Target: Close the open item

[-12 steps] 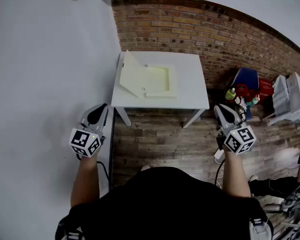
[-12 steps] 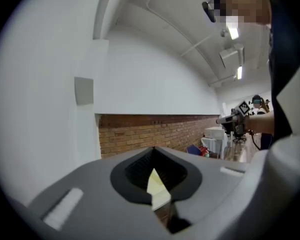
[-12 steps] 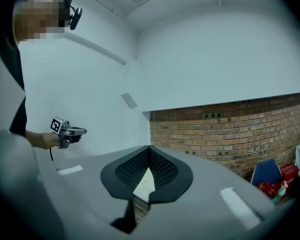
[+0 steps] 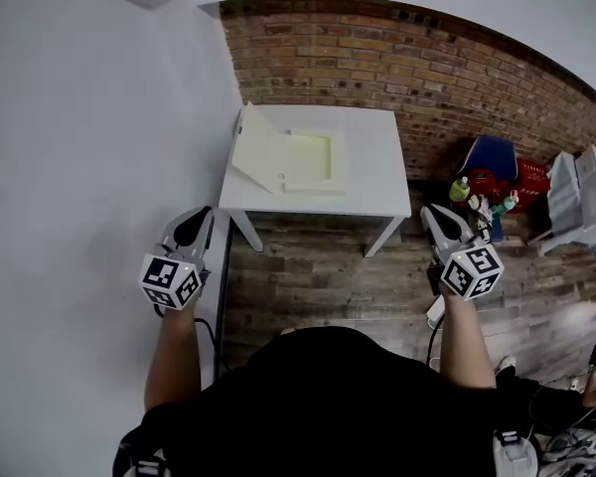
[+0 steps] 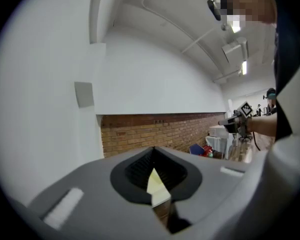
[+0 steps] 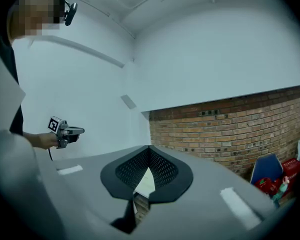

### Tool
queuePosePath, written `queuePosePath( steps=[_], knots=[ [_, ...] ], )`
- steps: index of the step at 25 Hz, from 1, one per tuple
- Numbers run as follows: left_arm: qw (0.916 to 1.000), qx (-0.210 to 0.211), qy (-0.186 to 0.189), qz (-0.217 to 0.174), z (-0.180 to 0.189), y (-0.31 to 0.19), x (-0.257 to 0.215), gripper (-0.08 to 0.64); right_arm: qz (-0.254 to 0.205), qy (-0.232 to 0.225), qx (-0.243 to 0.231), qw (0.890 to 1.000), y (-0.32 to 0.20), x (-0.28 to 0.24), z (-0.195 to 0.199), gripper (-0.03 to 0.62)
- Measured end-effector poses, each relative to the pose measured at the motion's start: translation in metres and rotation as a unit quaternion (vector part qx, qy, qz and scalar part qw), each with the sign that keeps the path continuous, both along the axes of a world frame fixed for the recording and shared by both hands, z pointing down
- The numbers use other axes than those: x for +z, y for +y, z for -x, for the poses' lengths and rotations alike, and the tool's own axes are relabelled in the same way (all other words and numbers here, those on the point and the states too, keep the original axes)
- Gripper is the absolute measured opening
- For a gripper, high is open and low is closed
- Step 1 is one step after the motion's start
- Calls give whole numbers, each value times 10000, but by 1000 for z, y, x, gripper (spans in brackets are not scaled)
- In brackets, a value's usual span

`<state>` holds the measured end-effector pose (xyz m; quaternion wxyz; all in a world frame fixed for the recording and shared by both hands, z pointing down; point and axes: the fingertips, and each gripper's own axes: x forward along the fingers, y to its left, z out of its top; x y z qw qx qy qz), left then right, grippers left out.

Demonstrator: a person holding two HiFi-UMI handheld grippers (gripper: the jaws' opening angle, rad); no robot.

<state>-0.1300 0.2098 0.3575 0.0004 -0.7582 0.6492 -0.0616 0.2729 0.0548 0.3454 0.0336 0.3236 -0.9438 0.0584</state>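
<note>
Forearms stretch forward on either side of the person's dark torso, the left forearm (image 4: 171, 351) and the right forearm (image 4: 464, 341) roughly parallel and held well apart. Each hand carries its tool about level, with the marker cube nearest the body and the jaws aimed ahead toward the table (image 4: 377, 182). The left gripper (image 4: 199, 215) has its jaws pressed together, the tips meeting in a point with nothing clamped between them. The right gripper (image 4: 433, 215) shows the same in its own view: jaws closed tip to tip and empty. The box (image 4: 316, 159) is pale yellow, flat and shallow, and lies on the left half of the white table, which stands against the brick wall (image 4: 377, 58) on the wooden floor (image 4: 318, 286). Its lid (image 4: 263, 152) is attached along the left side and stands raised and tilted, so the square recess inside is open to view. The box sits ahead of the grippers and between their two lines, somewhat closer to the left one's line, and well apart from both; neither tool touches it or the table. In each gripper view a pale sliver shows through the slot below the meeting tips, too narrow to tell box from tabletop.
</note>
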Motion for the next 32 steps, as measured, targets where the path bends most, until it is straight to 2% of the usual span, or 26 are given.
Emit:
queuePosePath(
  steps=[7, 13, 17, 32],
  knots=[
    [10000, -51, -7, -25, -33, 11, 2, 3, -28, -62, -168, 9998, 2, 4, -16, 2],
    [9997, -208, 134, -38, -26, 13, 5, 3, -4, -3, -233, 9997, 3, 7, -15, 2],
    [9998, -140, 129, 26, -28, 5, 13, 3, 85, 76, -183, 9998, -4, 15, -17, 2],
    [9988, -275, 340, 224, 28, -30, 40, 3, 301, 309, -276, 9987, -39, 35, 36, 2]
  ],
)
